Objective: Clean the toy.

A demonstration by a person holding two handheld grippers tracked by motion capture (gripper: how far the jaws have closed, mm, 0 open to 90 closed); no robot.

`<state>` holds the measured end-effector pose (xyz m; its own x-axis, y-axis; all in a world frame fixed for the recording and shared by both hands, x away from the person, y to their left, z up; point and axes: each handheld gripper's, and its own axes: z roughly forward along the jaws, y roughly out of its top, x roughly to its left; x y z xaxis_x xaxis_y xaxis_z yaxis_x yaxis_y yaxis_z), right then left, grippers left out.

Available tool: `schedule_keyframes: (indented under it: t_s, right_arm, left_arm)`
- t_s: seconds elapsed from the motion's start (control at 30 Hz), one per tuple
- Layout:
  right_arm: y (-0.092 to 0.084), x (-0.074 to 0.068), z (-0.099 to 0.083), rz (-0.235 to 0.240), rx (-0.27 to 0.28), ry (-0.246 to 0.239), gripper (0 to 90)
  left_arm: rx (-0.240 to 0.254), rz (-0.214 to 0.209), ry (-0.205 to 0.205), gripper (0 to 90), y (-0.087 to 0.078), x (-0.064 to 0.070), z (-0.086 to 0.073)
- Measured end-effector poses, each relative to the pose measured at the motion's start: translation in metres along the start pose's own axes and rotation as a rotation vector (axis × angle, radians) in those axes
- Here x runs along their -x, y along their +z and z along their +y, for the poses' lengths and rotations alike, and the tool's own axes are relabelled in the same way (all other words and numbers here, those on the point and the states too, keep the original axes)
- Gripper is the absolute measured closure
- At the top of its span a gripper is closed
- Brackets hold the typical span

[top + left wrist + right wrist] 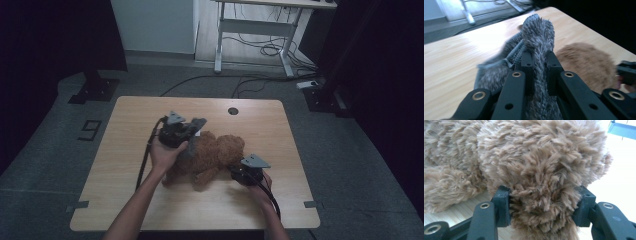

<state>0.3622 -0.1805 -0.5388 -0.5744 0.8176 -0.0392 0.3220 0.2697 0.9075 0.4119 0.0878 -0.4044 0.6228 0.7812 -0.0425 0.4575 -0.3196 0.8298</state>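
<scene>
Two tools: both gripping
Left tool point(537, 65): pinching grey knitted cloth point(537, 32), lifted above desk point(125, 150)
Right tool point(541, 205): clamped on brown teddy bear point(536, 165), mid-desk

Brown plush bear point(216, 156) and grey knitted cloth point(537, 32) on pale wood-grain table point(125, 165).
Both grippers show black jaws; the cloth is flecked grey, its edge ribbed.
</scene>
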Motion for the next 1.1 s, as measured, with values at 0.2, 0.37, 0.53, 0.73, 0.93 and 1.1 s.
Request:
schedule_keyframes:
  t_s: [0.2,0.37,0.53,0.73,0.93,1.1]
  right_arm:
    - [-0.001,0.002,-0.003,0.008,-0.002,0.009,43.7]
    - [-0.002,0.001,-0.003,0.023,-0.012,0.012,42.2]
    - [-0.009,0.008,-0.004,0.081,-0.052,0.102,31.4]
    - [-0.035,0.027,0.005,0.178,0.016,0.298,18.9]
    - [-0.021,0.019,0.018,0.160,-0.033,0.305,7.3]
    - [-0.004,0.017,0.007,0.206,-0.094,0.321,12.9]
  left_arm:
    - [-0.178,0.030,0.000,79.5,0.040,0.001,-0.008]
    - [-0.183,-0.035,-0.095,80.2,0.039,-0.013,-0.027]
    - [-0.148,-0.043,-0.079,80.8,0.031,-0.006,-0.043]
    - [-0.082,-0.069,-0.048,81.4,0.019,0.010,-0.063]
    - [-0.031,-0.062,-0.016,81.8,0.008,0.027,-0.079]
    - [-0.023,-0.080,-0.024,81.7,0.002,0.028,-0.084]
